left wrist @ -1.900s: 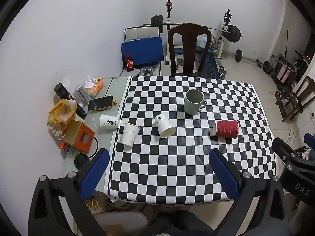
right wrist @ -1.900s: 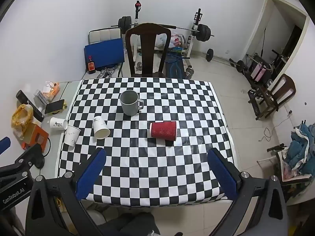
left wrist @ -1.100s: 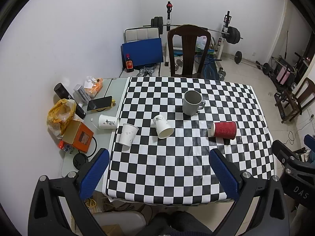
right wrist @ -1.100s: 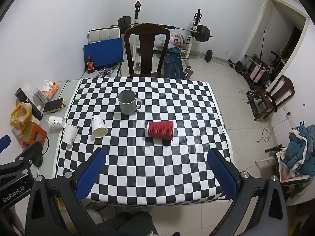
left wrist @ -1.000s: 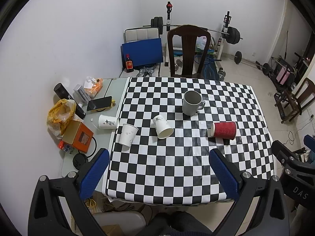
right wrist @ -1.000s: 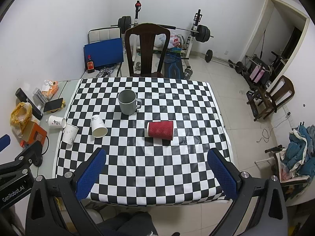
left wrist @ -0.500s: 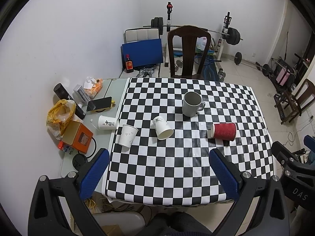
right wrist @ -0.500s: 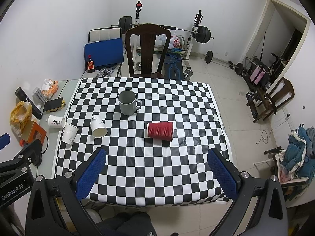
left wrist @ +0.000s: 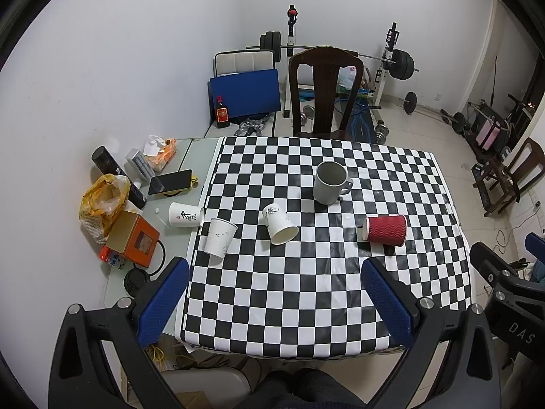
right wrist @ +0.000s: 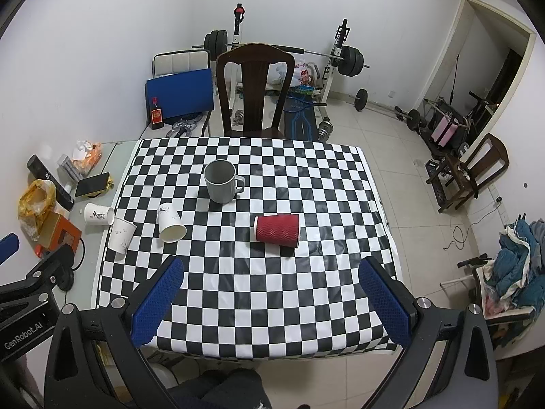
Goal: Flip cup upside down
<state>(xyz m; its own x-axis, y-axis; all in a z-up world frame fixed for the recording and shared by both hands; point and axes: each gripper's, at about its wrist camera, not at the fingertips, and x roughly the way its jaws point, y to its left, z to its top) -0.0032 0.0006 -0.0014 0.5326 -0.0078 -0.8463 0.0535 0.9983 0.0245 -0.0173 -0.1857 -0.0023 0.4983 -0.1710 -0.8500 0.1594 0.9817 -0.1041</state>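
A red ribbed paper cup (left wrist: 386, 230) (right wrist: 277, 230) lies on its side on the checkered table (left wrist: 306, 293). A grey mug (left wrist: 330, 183) (right wrist: 221, 180) stands upright behind it. Three white paper cups lie tipped at the left: one (left wrist: 280, 228) (right wrist: 171, 227) mid-table, one (left wrist: 219, 242) (right wrist: 121, 236) at the cloth's edge, one (left wrist: 185, 214) (right wrist: 98, 214) off the cloth. My left gripper (left wrist: 277, 303) and right gripper (right wrist: 270, 301) are both open and empty, held high above the table's near edge.
Left of the cloth lie an orange box (left wrist: 133, 243), a yellow bag (left wrist: 102, 201), a phone (left wrist: 170, 182) and a black bottle (left wrist: 105, 162). A dark wooden chair (left wrist: 323, 95) stands behind the table, with weights and a barbell rack (right wrist: 340, 54) beyond.
Both views have pulled back slightly, so the table sits a little higher and smaller. No object on the table has moved. Both grippers stay open.
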